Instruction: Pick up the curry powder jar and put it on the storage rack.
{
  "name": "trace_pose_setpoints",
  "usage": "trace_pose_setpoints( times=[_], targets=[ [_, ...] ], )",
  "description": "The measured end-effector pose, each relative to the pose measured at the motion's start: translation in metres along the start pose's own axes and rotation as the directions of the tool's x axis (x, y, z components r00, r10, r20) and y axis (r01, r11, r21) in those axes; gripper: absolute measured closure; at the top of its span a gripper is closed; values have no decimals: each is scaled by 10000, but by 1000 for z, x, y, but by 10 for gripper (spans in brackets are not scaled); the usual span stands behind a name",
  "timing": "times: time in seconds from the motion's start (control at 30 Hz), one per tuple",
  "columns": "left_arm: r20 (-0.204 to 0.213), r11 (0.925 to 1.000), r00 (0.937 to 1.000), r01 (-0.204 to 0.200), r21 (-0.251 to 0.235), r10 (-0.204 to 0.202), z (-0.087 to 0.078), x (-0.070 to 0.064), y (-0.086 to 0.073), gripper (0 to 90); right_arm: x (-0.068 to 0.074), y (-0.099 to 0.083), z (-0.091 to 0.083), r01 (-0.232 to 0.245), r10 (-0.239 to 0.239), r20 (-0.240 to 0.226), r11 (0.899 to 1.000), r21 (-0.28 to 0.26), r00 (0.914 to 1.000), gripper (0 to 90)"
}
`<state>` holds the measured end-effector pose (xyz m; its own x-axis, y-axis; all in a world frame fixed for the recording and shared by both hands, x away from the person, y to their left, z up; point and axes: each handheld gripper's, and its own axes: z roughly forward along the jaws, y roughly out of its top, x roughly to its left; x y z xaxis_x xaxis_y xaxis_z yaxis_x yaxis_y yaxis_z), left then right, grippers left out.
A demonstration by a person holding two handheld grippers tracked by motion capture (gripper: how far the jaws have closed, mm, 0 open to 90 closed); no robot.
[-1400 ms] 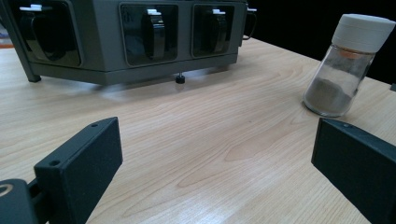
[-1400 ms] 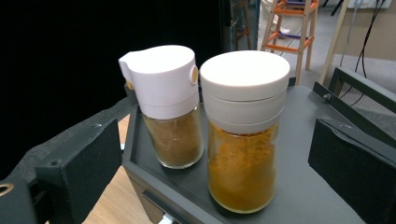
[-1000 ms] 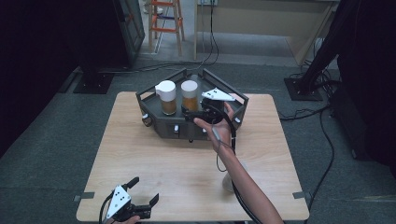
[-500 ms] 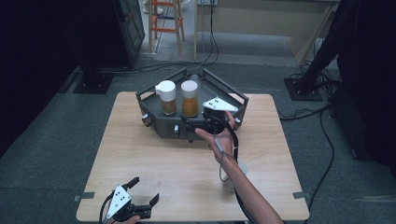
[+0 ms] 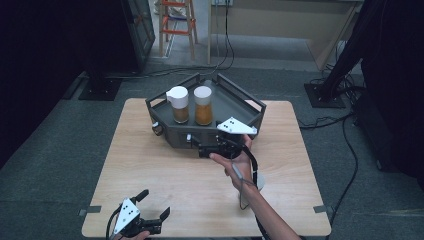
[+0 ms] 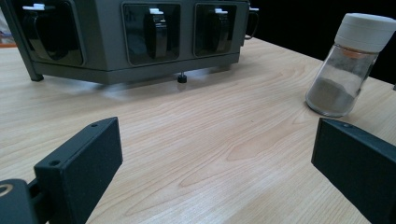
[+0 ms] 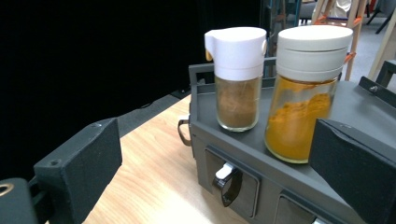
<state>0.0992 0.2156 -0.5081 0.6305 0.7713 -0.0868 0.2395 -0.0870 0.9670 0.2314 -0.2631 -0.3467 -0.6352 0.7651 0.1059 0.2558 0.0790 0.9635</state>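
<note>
1. The right gripper (image 5: 210, 150) is held at the near front face of the grey rack (image 5: 235, 102), just beside it at the table's far centre. Its jaws are spread wide and hold nothing.
2. In the right gripper view, the jaws frame the rack's near edge. Two jars stand upright on the rack's top tray: a brown-spice jar (image 7: 238, 79) with a white spouted cap on the left, and a yellow-spice jar (image 7: 306, 93) with a pale flat cap on the right.
3. The two jars stand close together, apart from the jaws. Whether they touch each other cannot be told.
4. The rack's front face carries recessed panels with black loop handles (image 7: 229, 184).
5. The left gripper (image 5: 150, 212) rests at the near left edge of the wooden table (image 5: 150, 165), well apart from the rack. Its jaws are spread and empty.
6. In the left gripper view, a third jar (image 6: 352, 65) with a pale cap and grey-brown powder stands upright on the table, to the right, beyond the jaws and apart from them.
7. In the high view, the person's right forearm (image 5: 255, 205) crosses the table's near right part.
</note>
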Motion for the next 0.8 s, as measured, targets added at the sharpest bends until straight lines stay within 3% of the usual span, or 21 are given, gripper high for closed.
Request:
trace_pose_setpoints(
  times=[0.8],
  targets=[
    [-41,10000,10000,22,-15,-22,0,0,0,17,15,-32,-27,265,-271,-1039,9996,-74,9942,26]
  ],
)
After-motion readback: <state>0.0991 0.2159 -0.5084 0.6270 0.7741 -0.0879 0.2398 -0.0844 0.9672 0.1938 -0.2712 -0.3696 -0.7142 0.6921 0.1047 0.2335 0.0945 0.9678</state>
